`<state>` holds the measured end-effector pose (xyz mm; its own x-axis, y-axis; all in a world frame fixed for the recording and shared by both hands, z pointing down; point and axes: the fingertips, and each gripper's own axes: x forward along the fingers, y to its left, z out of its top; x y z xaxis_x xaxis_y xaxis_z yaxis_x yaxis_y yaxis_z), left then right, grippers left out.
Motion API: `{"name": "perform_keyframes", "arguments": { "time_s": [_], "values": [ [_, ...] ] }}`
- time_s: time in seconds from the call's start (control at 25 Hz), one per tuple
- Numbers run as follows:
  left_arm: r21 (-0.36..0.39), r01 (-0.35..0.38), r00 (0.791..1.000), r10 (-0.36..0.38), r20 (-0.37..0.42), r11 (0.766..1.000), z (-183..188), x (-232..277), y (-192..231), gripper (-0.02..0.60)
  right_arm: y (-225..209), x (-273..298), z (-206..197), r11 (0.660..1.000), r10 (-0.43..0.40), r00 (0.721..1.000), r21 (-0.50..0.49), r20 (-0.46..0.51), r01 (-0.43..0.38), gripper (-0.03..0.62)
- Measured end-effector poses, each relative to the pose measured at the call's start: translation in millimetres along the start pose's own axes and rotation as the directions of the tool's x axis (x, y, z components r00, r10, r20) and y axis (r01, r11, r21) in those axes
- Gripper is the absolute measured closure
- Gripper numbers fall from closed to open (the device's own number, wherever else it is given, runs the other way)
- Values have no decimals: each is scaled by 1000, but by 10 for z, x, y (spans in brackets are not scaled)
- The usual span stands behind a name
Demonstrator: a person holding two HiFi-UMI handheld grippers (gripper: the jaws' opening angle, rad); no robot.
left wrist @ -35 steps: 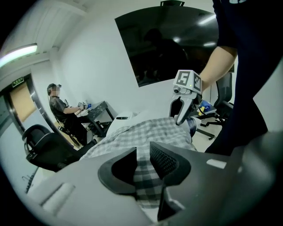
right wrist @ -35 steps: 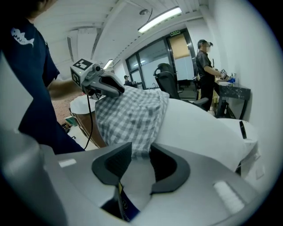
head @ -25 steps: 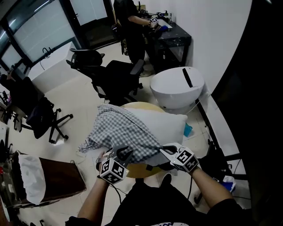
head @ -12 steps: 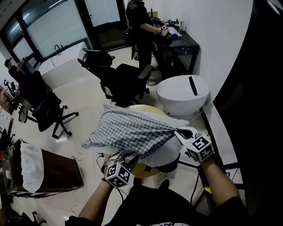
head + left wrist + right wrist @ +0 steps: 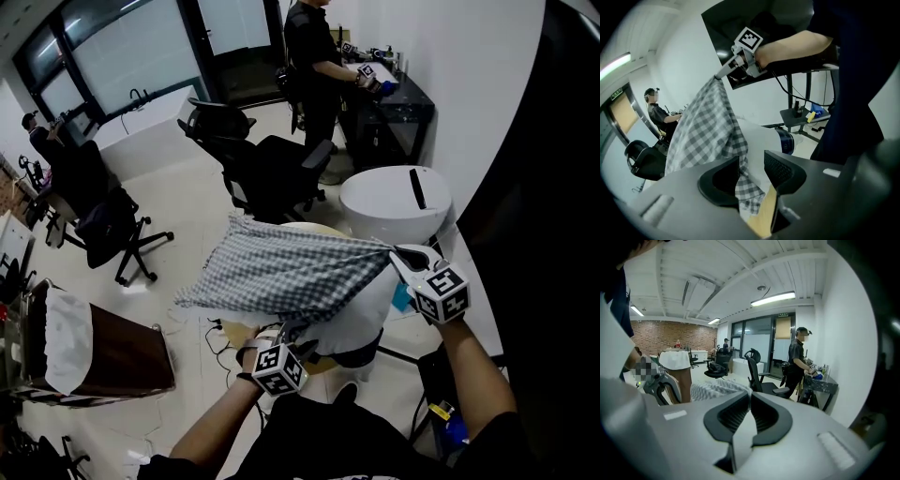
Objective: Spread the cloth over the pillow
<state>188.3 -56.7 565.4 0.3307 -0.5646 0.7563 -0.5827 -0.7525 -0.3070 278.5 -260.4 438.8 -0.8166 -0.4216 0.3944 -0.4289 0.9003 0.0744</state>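
Note:
A grey-and-white checked cloth (image 5: 281, 272) is stretched over a white pillow (image 5: 361, 305) on a round wooden table (image 5: 234, 336). My right gripper (image 5: 398, 255) is raised at the pillow's right end, shut on one cloth corner and pulling it taut. The left gripper view shows that pinch, the right gripper (image 5: 719, 75) above the cloth (image 5: 705, 126). My left gripper (image 5: 286, 339) is low at the cloth's near edge. Its jaws have just been opening. The left gripper (image 5: 752, 173) now stands open with the hem hanging loose between the pads.
A white round bin (image 5: 394, 202) stands behind the pillow by the wall. Black office chairs (image 5: 272, 173) crowd the far side. A person (image 5: 314, 56) works at a black desk at the back. A brown cabinet (image 5: 103, 352) with a white bag stands left.
My right gripper has risen and moved right with the cloth corner, drawing the cloth flatter over the pillow. My left gripper has shifted right along the near edge.

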Motion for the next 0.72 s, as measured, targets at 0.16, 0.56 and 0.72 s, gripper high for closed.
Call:
{"name": "perform_keyframes", "arguments": {
  "time_s": [0.16,0.56,0.72],
  "values": [
    [68,-18,991,27,-134,997,-308,452,-19,375,-69,101,48,1000,7,1000,-8,-11,-7,568],
    [16,-76,973,78,-217,997,-716,629,125,392,-174,302,-136,999,9,999,31,-36,-8,568],
    [-19,-78,972,72,-225,997,-721,399,167,430,-217,358,-175,1000,13,999,27,-52,-12,568]
  ]
}}
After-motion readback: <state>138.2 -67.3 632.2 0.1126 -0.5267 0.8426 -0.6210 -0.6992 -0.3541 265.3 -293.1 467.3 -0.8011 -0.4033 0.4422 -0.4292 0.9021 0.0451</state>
